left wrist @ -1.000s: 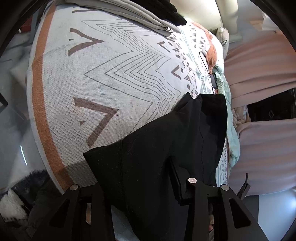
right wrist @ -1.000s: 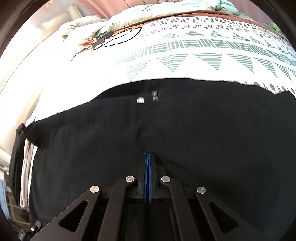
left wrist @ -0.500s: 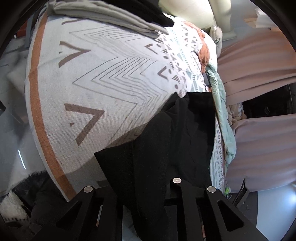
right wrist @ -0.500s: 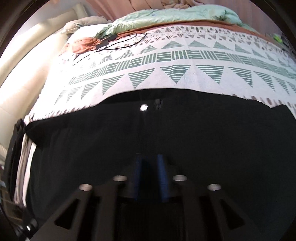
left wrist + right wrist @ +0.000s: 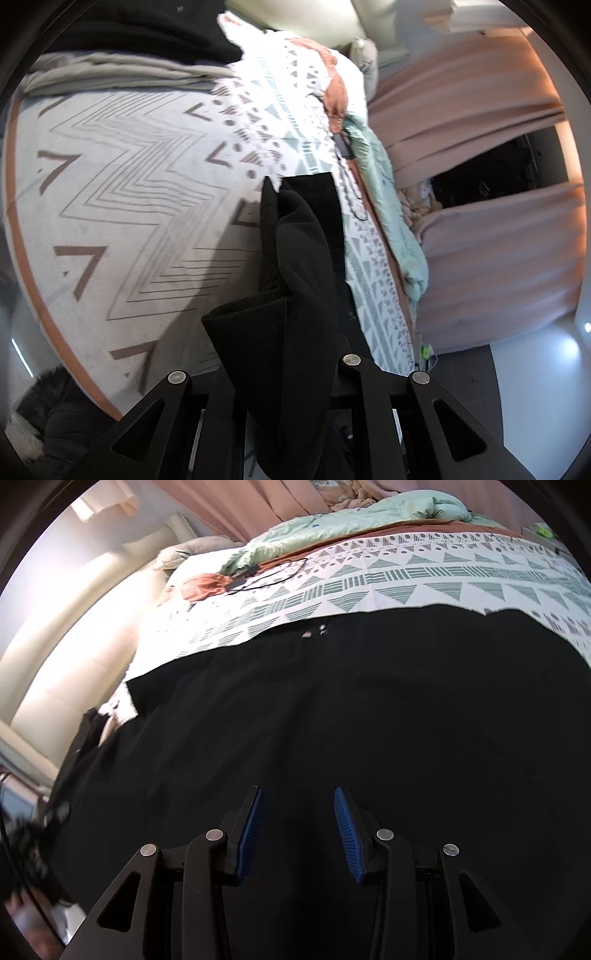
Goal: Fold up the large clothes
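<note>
A large black garment point(image 5: 369, 716) lies spread on the patterned bedspread point(image 5: 406, 579), its waist edge with a metal button point(image 5: 306, 635) toward the far side. My right gripper point(image 5: 297, 805) is open just above the garment, blue pads point(image 5: 251, 823) apart, holding nothing. In the left wrist view a hem end of the black garment point(image 5: 295, 295) hangs bunched between the fingers of my left gripper point(image 5: 288, 373), lifted above the bedspread point(image 5: 129, 184); the fingertips are hidden by cloth.
A stack of folded grey and black clothes point(image 5: 129, 62) sits at the bed's far left. A mint duvet point(image 5: 351, 520) and a black cable point(image 5: 273, 576) lie near the pink curtains point(image 5: 480, 147). A dark furry item point(image 5: 48, 417) lies below the bed edge.
My right gripper has opened and let go of the garment, then drawn back. My left gripper has lifted and carried its end of the garment along the bed, bunching it.
</note>
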A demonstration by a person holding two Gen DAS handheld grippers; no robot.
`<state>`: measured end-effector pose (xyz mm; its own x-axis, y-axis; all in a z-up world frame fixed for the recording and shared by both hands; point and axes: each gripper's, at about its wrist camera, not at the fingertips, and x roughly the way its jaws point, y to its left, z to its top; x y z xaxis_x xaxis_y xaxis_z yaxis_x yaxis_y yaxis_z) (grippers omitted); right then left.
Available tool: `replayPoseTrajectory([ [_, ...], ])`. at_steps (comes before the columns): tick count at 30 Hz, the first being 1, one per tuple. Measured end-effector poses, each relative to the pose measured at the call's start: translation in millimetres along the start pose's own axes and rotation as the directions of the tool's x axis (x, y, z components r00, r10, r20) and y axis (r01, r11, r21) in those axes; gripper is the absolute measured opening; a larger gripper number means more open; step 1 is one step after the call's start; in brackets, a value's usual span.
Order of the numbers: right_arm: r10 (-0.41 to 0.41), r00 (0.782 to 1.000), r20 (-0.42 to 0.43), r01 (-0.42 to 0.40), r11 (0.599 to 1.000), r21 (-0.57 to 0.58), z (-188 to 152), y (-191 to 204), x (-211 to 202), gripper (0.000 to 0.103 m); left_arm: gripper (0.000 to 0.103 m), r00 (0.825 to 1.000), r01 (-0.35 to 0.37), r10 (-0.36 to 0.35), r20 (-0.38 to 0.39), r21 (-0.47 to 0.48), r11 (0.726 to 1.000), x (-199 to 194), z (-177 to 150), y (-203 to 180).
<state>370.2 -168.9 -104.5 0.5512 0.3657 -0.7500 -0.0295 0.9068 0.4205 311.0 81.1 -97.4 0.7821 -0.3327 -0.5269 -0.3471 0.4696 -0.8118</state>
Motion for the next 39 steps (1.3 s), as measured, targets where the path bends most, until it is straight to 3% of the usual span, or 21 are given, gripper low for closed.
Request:
replayPoseTrajectory([
  [9,0.101,0.995,0.008,-0.101,0.992,0.081,-36,-17,-18,0.040,0.014,0.997,0.078,-0.076,-0.022,0.093,0.993,2,-4,-43],
  [18,0.120,0.993,0.012,-0.121,0.989,0.086,-71,-11,-35,0.040,0.013,0.992,0.124,-0.117,-0.052,0.176,0.977,6,-12,-70],
  [23,0.080,0.997,-0.023,-0.077,0.993,0.090,-83,-8,-25,0.038,0.013,0.987,0.148,-0.133,-0.086,0.204,0.968,11,-23,-84],
  [27,0.044,0.997,-0.056,-0.041,0.998,0.044,-80,-2,-14,0.036,0.013,0.981,0.178,-0.154,-0.120,0.230,0.957,16,-36,-101],
  [33,0.094,0.991,-0.097,-0.086,0.993,0.084,-69,-11,-16,0.034,0.013,0.963,0.238,-0.194,-0.185,0.254,0.937,24,-56,-134],
  [36,0.127,0.990,-0.068,-0.119,0.986,0.115,-61,-24,-37,0.034,0.012,0.953,0.262,-0.203,-0.225,0.271,0.926,33,-69,-151],
  [39,0.109,0.994,-0.014,-0.106,0.985,0.133,-57,-38,-62,0.034,0.012,0.944,0.276,-0.202,-0.261,0.289,0.917,44,-85,-166],
])
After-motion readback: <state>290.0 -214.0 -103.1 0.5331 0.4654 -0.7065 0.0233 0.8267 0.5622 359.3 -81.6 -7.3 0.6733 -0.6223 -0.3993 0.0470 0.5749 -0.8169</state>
